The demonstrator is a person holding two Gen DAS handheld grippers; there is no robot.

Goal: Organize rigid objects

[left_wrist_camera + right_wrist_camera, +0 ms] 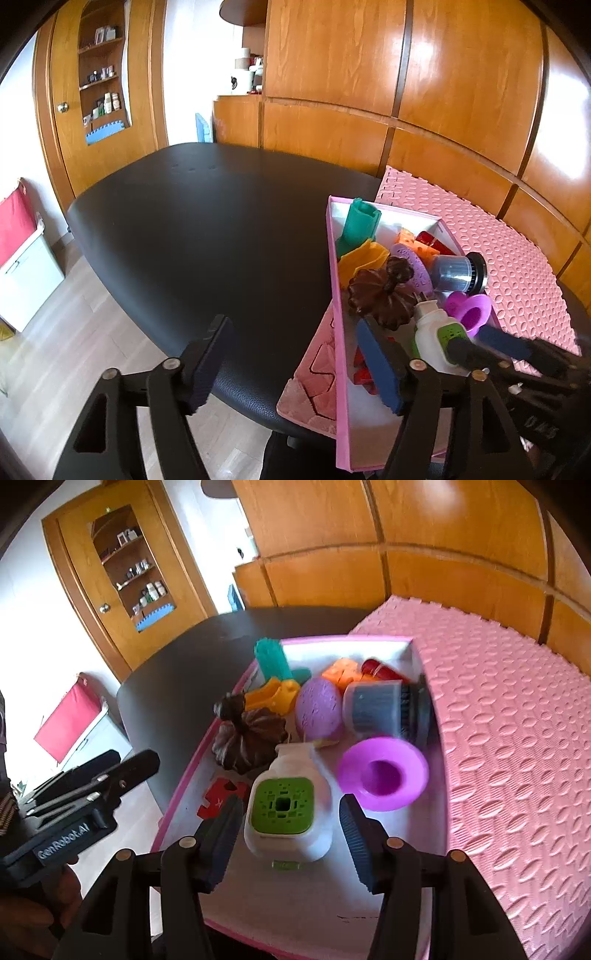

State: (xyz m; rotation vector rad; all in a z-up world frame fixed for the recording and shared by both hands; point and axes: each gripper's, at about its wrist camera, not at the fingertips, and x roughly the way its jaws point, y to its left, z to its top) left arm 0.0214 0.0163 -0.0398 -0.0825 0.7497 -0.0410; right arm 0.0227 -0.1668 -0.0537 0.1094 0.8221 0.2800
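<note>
A pink-rimmed white box (343,642) (334,258) holds several rigid toys: a teal piece (271,657), a brown pumpkin shape (247,738), a purple egg (317,709), a grey filter (376,709), a magenta funnel (384,771). A white bottle with a green cap (284,805) (436,336) lies in the box between my right gripper's (288,838) open fingers, with gaps on both sides. My left gripper (295,365) is open and empty, its right finger over the box's left wall.
The box rests on a pink foam mat (517,738) on a black table (203,229). Wooden wall panels stand behind. A cabinet door and a white bin with a red lid (18,258) are at the left, beyond the table edge.
</note>
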